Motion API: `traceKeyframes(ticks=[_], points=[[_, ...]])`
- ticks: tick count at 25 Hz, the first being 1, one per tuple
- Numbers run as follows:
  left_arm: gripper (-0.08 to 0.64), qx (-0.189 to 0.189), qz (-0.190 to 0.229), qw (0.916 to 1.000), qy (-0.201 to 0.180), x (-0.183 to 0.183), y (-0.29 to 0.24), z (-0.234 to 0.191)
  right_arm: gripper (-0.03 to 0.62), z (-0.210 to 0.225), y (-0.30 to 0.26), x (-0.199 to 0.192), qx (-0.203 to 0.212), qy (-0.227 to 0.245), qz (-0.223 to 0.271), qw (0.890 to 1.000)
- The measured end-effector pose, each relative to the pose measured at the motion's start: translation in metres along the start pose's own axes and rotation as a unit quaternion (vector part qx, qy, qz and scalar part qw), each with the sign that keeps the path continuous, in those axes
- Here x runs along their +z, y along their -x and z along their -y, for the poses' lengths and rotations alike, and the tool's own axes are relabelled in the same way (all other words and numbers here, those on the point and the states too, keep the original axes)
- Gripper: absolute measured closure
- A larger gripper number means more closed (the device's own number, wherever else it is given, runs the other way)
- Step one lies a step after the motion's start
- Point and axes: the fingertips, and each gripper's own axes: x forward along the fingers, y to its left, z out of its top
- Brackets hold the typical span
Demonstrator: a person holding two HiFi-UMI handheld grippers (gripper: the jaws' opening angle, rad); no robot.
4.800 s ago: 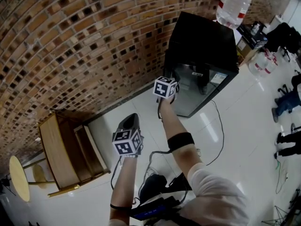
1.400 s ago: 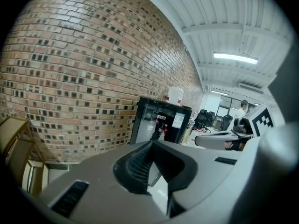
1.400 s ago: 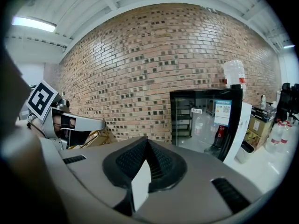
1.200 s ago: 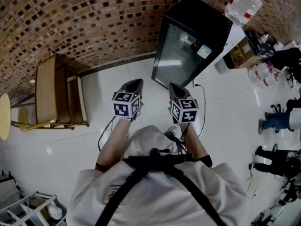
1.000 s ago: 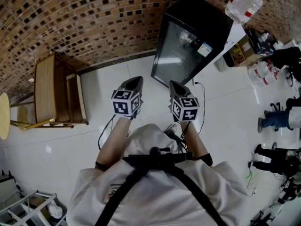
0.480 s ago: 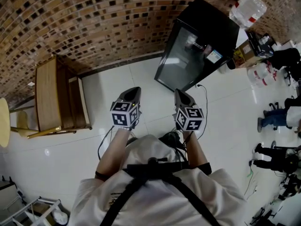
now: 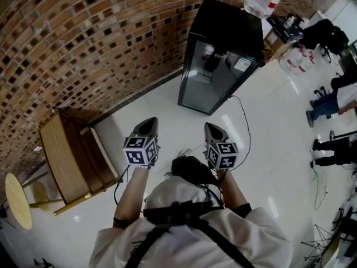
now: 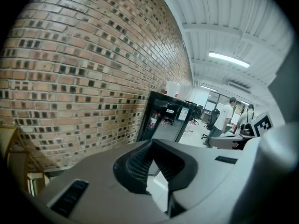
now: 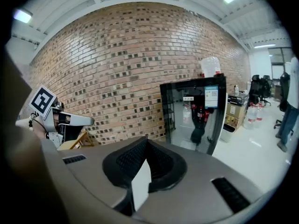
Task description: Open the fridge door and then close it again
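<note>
Well, the left gripper (image 7: 146,125) and the right gripper (image 7: 212,129), low in the frame's centre, are both pressed together on nothing. The fridge (image 7: 222,49), door shut, stands upper right, well apart.

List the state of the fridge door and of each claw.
fridge door, closed.
left claw, shut, nothing between its jaws.
right claw, shut, nothing between its jaws.
</note>
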Motion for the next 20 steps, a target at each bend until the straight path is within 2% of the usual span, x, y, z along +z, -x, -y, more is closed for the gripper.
traceKeyframes(ticks=[6,8,11,14,16,18,20], points=[[0.558,-0.046,-0.029,0.9971,-0.053,0.045,-0.075,0.002,0.589,0.052,-0.038,-0.005,-0.049,-0.108,0.014,0.993],[0.558,-0.056,-0.032,0.9957,-0.067,0.067,-0.101,-0.004,0.589,0.059,-0.057,-0.002,-0.056,-0.117,0.017,0.991],[0.558,-0.076,-0.028,0.9931,-0.084,0.106,-0.141,-0.017,0.589,0.069,-0.083,-0.004,-0.08,-0.106,0.009,0.991],[0.558,-0.102,-0.01,0.989,-0.107,0.156,-0.179,-0.026,0.588,0.086,-0.118,-0.024,-0.103,-0.142,-0.009,0.984],[0.558,-0.125,0.008,0.9848,-0.121,0.189,-0.201,-0.033,0.588,0.098,-0.146,-0.05,-0.123,-0.202,-0.02,0.971],[0.558,-0.156,0.021,0.9781,-0.136,0.216,-0.223,-0.043,0.588,0.102,-0.17,-0.072,-0.154,-0.284,-0.009,0.946],[0.558,-0.192,0.022,0.9697,-0.15,0.234,-0.238,-0.054,0.588,0.094,-0.188,-0.079,-0.185,-0.335,0.013,0.924]])
